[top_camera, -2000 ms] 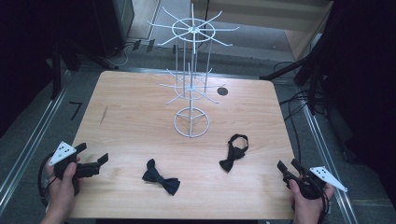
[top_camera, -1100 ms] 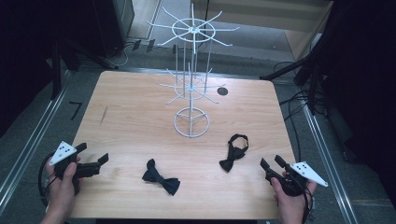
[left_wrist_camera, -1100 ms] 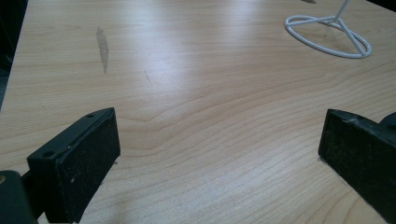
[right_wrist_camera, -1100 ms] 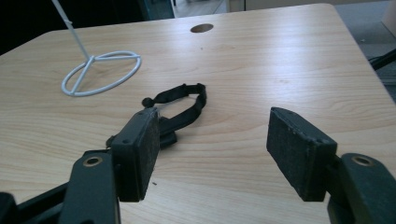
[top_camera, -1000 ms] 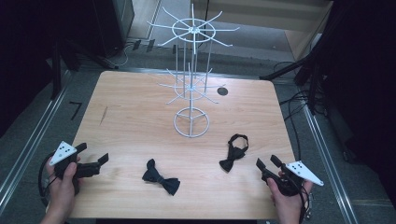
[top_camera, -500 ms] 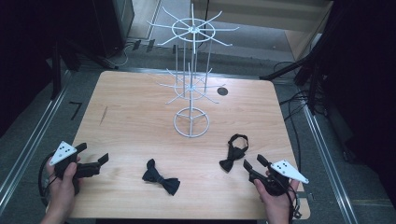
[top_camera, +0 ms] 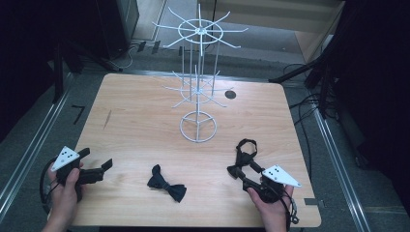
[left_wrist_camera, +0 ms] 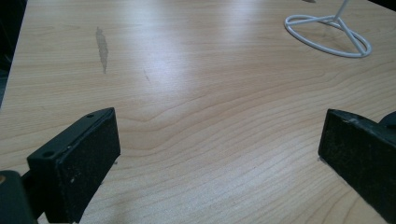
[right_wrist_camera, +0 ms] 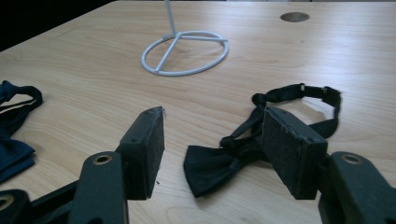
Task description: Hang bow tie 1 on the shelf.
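A black bow tie (top_camera: 245, 153) with its strap looped lies on the wooden table (top_camera: 145, 121) at the front right. My right gripper (top_camera: 244, 173) is low at its near end, open. In the right gripper view the tie's bow (right_wrist_camera: 212, 167) lies on the table between the two pads (right_wrist_camera: 148, 148) of the right gripper (right_wrist_camera: 215, 121), and they do not press on it. A navy bow tie (top_camera: 167, 183) lies at the front centre, and its edge (right_wrist_camera: 14, 130) appears at the left. My left gripper (top_camera: 96, 160) rests open at the front left over bare wood (left_wrist_camera: 217, 123).
A white wire display stand (top_camera: 198, 126) with a ring base (right_wrist_camera: 184, 51) and two tiers of hooks rises mid-table, behind both ties. A round cable hole (top_camera: 230, 94) sits at the back. Dark floor, rails and cables surround the table.
My right gripper has slid left along the front edge from the table's right corner up to the black bow tie. The left gripper and both ties have stayed put.
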